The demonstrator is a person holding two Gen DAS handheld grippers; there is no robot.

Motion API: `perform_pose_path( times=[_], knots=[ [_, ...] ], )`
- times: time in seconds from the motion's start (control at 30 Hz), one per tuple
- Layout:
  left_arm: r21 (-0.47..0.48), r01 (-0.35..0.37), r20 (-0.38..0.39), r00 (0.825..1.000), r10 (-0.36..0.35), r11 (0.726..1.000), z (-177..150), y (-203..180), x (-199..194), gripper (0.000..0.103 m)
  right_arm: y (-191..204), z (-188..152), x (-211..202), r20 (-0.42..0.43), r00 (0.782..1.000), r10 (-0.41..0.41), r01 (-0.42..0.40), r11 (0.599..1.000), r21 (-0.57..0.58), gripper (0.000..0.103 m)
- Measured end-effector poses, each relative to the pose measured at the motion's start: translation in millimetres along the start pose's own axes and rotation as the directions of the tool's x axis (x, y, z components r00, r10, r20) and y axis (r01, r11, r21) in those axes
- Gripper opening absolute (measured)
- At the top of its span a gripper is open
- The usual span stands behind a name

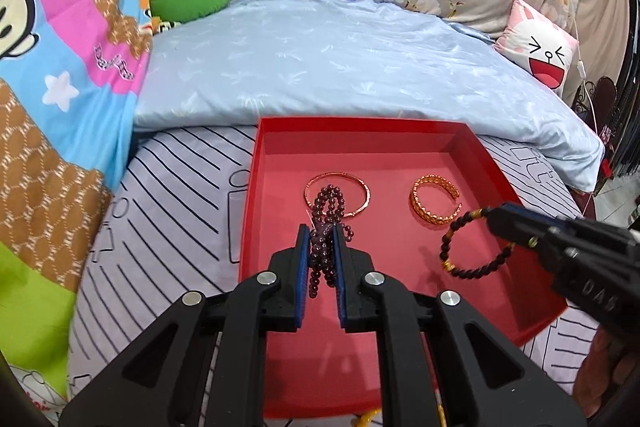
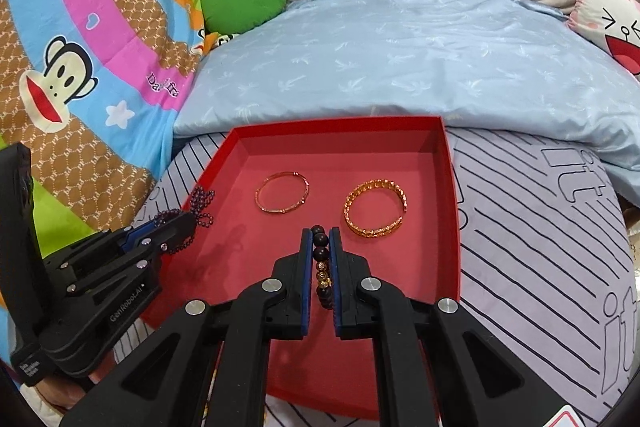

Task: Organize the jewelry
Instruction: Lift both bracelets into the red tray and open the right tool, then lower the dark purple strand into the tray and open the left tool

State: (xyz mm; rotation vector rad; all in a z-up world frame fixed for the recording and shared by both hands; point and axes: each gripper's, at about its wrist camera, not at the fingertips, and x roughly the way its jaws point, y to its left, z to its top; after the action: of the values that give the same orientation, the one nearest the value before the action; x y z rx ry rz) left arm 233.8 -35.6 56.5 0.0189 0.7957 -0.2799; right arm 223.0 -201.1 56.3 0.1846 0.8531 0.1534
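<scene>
Risk one: purple bead strand [image 1: 326,227] snagging. Bunched in several loops between the pads of the left gripper [image 1: 322,227], loose ends dangling below and ahead. On release, likely to drop in a heap, possibly across the thin gold bangle [image 1: 337,195] lying just beyond on the floor of the red box [image 1: 492,163]. Tangle with the bangle would follow.

Risk two: dark bead bracelet [image 1: 476,247] held only at one short arc by the right gripper [image 2: 321,239]; rest of the ring hanging free. Elastic and round beads, so a slip or roll out of the pads seems plausible if the grip eases early or the tool tilts.

Risk three: both tools close over one box; collision or crossed strands if lowered together. Soft bed [image 2: 540,227] under the box, so a push on the rim could tip it.

Jaws, left: clamped on the purple strand, beads pinched mid-pad. Jaws, right: clamped on the dark bracelet, a few beads and gold spacers showing in the narrow gap. Wide gold cuff [image 2: 376,211] resting inside the box, just ahead and right of the right tool, untouched.
</scene>
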Motion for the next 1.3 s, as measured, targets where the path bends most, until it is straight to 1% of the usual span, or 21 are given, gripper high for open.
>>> perform_pose_path(
  times=[0.23, 0.33, 0.37, 0.4, 0.43, 0.47, 0.57, 0.63, 0.77, 0.93, 1.07, 1.3],
  knots=[
    [0.015, -0.015, -0.020, 1.000, 0.015, 1.000, -1, -4, 17, 0.011, -7, -1, 17, -0.011, 0.999, -0.048, 0.048, 0.999, -0.005, 0.008],
    [0.011, -0.035, -0.018, 0.999, 0.035, 0.999, -2, -2, 20, 0.013, -8, 0, 20, -0.001, 0.997, -0.075, 0.075, 0.997, -0.009, 0.012],
    [0.009, -0.045, -0.013, 0.999, 0.045, 0.999, -2, -2, 21, 0.013, -7, 0, 21, 0.004, 0.996, -0.085, 0.085, 0.996, -0.012, 0.018],
    [0.012, -0.055, -0.006, 0.998, 0.055, 0.998, -2, -1, 21, 0.013, -7, -1, 21, 0.012, 0.995, -0.097, 0.097, 0.995, -0.015, 0.027],
    [0.016, -0.063, -0.004, 0.998, 0.063, 0.998, -1, -1, 21, 0.015, -7, -1, 21, 0.018, 0.995, -0.102, 0.103, 0.995, -0.015, 0.032],
    [0.017, -0.070, -0.001, 0.998, 0.070, 0.997, -1, -1, 21, 0.019, -7, 0, 20, 0.025, 0.994, -0.105, 0.105, 0.994, -0.015, 0.038],
    [0.019, -0.086, 0.007, 0.996, 0.086, 0.996, 0, 0, 20, 0.030, -5, 1, 15, 0.039, 0.994, -0.105, 0.106, 0.994, -0.014, 0.039],
    [0.027, -0.107, 0.019, 0.994, 0.107, 0.994, 1, -1, 17, 0.033, -1, 2, 11, 0.050, 0.993, -0.107, 0.108, 0.994, -0.022, 0.041],
    [0.019, -0.110, 0.027, 0.994, 0.110, 0.994, 0, -1, 10, 0.034, 5, 1, 1, 0.064, 0.992, -0.105, 0.107, 0.994, -0.031, 0.042],
    [0.025, -0.125, 0.045, 0.991, 0.123, 0.992, -4, -5, -4, 0.034, 9, -9, -18, 0.081, 0.992, -0.094, 0.097, 0.995, -0.038, 0.042],
    [0.026, -0.140, 0.048, 0.989, 0.138, 0.990, -11, -10, -15, 0.034, 3, -23, -33, 0.081, 0.994, -0.079, 0.082, 0.996, -0.025, 0.042],
    [0.023, -0.130, 0.042, 0.991, 0.129, 0.991, -23, -25, -30, 0.035, -8, -46, -61, 0.074, 0.994, -0.085, 0.086, 0.996, -0.012, 0.042]
  ],
)
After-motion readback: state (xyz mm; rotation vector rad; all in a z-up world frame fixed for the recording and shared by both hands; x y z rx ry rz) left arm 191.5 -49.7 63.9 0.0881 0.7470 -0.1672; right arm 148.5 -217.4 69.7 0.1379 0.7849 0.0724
